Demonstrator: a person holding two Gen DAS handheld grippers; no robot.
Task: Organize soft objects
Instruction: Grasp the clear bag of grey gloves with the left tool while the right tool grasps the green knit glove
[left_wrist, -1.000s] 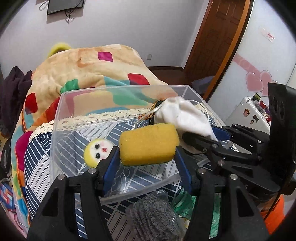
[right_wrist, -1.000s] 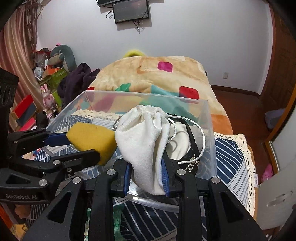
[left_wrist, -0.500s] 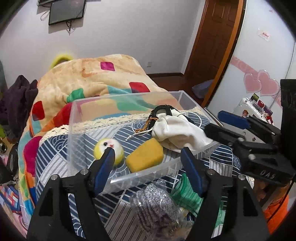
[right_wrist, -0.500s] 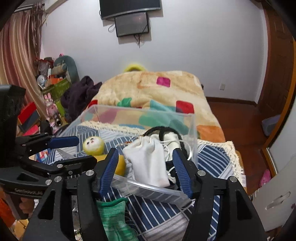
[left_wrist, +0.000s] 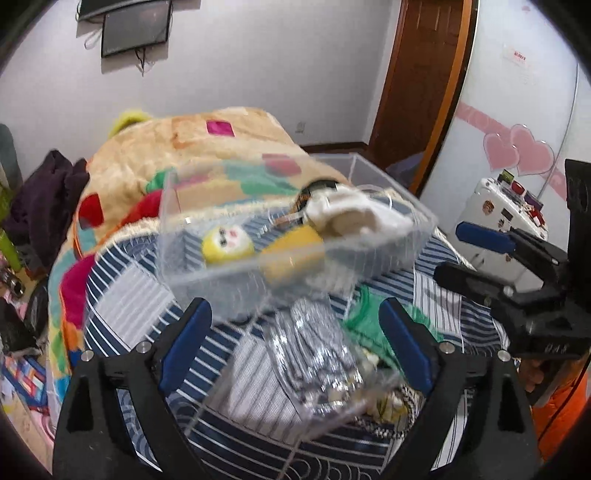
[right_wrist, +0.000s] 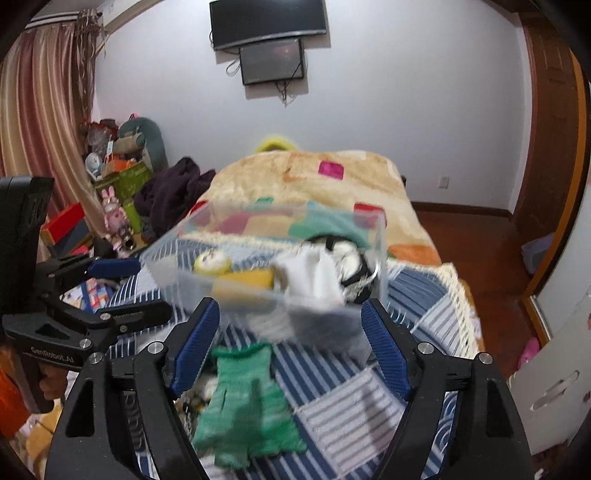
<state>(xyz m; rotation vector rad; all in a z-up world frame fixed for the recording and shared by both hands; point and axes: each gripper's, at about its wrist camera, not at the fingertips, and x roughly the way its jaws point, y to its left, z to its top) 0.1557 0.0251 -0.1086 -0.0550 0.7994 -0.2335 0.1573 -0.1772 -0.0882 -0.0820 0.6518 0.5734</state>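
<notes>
A clear plastic bin (left_wrist: 373, 258) (right_wrist: 184, 254) on the striped bed cover holds a yellow sponge (left_wrist: 291, 251) (right_wrist: 243, 282), a white drawstring pouch (left_wrist: 354, 216) (right_wrist: 310, 275), a yellow face ball (left_wrist: 227, 245) (right_wrist: 212, 262) and a black strap item (right_wrist: 356, 262). My left gripper (left_wrist: 295, 343) is open and empty, pulled back in front of the bin. My right gripper (right_wrist: 291, 347) is open and empty too. A grey knit cloth (left_wrist: 314, 347) and a green knit cloth (right_wrist: 247, 402) (left_wrist: 369, 325) lie on the cover below the grippers.
A striped blue-white cover (right_wrist: 369, 398) lies over a colourful blanket (right_wrist: 314, 177). A second clear tray (left_wrist: 332, 410) sits near the grey cloth. Dark clothes (right_wrist: 173, 188) and toys crowd the left; a white cabinet (left_wrist: 498, 214) and door stand right.
Both grippers let go: the sponge and the white pouch dropped into the bin. Both grippers opened wide and pulled back and up from the bin.
</notes>
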